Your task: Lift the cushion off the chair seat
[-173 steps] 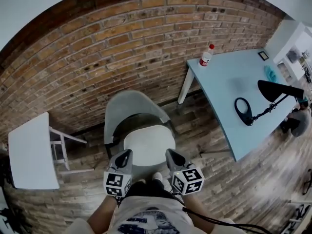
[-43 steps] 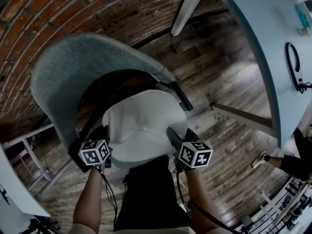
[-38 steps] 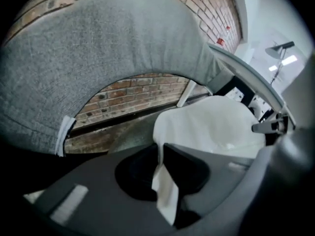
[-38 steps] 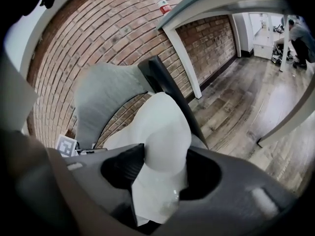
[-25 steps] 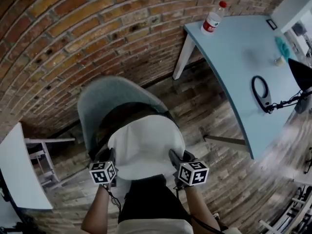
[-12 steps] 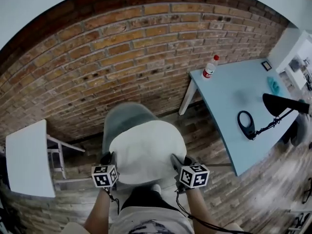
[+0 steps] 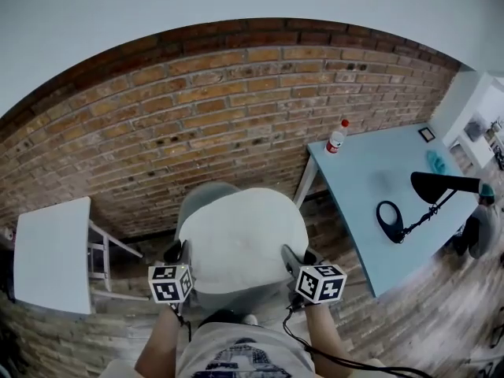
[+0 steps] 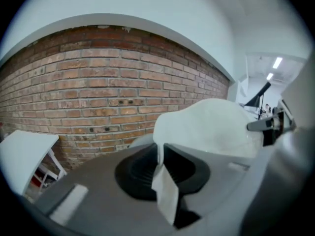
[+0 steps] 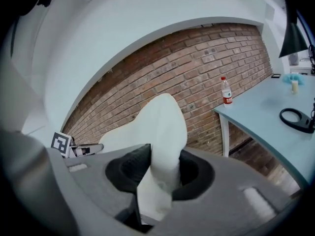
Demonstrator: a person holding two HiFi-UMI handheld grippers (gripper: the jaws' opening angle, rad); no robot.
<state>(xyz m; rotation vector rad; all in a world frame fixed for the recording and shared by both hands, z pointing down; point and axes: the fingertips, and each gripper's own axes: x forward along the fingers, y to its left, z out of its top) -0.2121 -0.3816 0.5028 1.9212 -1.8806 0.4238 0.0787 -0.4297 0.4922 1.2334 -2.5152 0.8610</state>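
White cushion [image 7: 240, 239] hangs in the air above the grey chair [image 7: 206, 197], in front of the brick wall [image 7: 197, 109]. My left gripper [image 7: 179, 255] is clenched on a thin fold at its left edge. My right gripper [image 7: 292, 258] is clamped on a thicker fold at its right edge.

Office: desk [image 7: 370, 172], lamp [image 7: 441, 186], brick wall [image 7: 197, 109]

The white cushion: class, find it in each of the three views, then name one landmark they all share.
Head view: cushion low centre.
Left gripper view: cushion right of centre, one edge running down to the bottom middle.
Right gripper view: cushion at centre, rising from the bottom.
Shared landmark: the brick wall behind it.
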